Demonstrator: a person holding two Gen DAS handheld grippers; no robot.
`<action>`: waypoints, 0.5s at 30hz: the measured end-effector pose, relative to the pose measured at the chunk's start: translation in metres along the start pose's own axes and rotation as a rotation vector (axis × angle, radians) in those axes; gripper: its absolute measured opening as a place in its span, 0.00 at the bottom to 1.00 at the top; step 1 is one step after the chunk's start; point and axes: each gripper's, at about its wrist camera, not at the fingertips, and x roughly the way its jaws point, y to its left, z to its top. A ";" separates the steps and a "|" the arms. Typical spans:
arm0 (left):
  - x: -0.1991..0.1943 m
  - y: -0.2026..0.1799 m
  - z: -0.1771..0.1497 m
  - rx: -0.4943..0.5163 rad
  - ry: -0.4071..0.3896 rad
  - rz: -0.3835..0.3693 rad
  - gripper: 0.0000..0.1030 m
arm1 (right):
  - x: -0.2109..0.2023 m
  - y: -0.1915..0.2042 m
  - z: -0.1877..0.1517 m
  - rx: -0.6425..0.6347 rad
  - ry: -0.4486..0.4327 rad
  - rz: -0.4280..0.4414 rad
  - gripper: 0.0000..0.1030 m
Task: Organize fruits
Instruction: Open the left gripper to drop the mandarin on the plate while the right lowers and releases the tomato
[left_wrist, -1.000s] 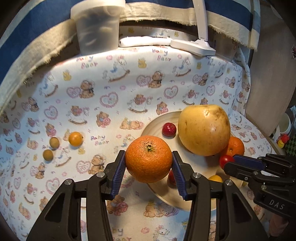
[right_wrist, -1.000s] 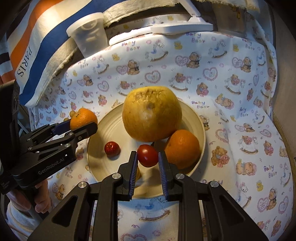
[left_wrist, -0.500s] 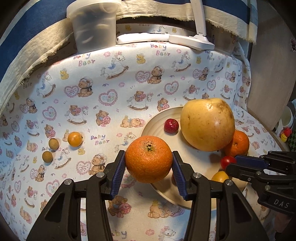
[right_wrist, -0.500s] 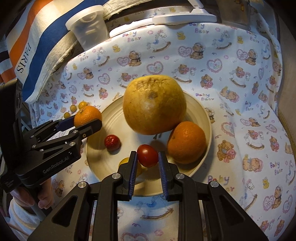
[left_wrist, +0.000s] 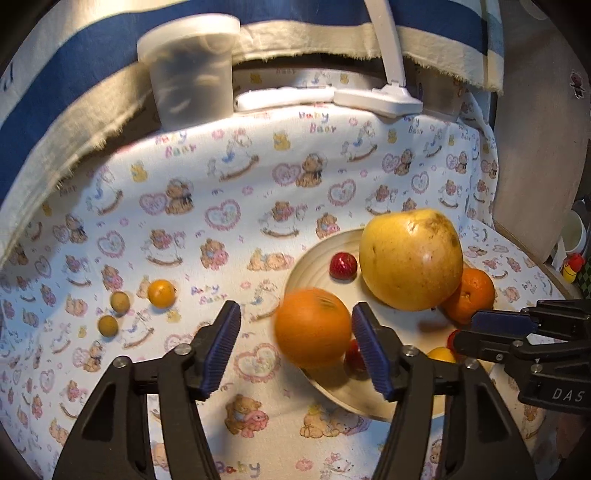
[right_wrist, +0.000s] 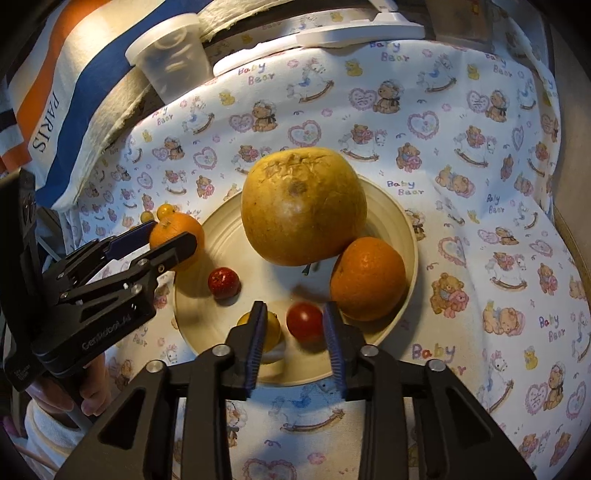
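Orange fruit (left_wrist: 313, 328) is lying blurred at the plate's (left_wrist: 314, 254) near rim between our spread left gripper (left_wrist: 296, 343); our right gripper (right_wrist: 295, 329) is gaping around a tomato (right_wrist: 305, 320) on the plate.

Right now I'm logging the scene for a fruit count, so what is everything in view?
Pomelo: one, yellow, on plate.
Oranges: two; one on plate, one blurred between open left jaws at plate edge.
Cherry tomato: one, red, between open right jaws.
Red fruit: one, on plate.
Yellow fruit: one, on plate.
Small fruits: three, orange and tan, on cloth.
Plate: one, cream.
Tub: one, translucent, rear.
Cloth: bear print.
Left gripper: open.
Right gripper: open.
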 end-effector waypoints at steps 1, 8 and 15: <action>-0.001 -0.001 0.000 0.007 -0.003 0.003 0.60 | -0.001 0.001 0.000 -0.006 -0.005 0.000 0.34; -0.017 -0.001 0.001 0.007 -0.051 0.025 0.60 | -0.013 0.005 0.000 -0.028 -0.052 -0.007 0.34; -0.053 0.004 0.006 -0.005 -0.156 0.062 0.63 | -0.030 0.005 0.001 -0.034 -0.119 -0.005 0.34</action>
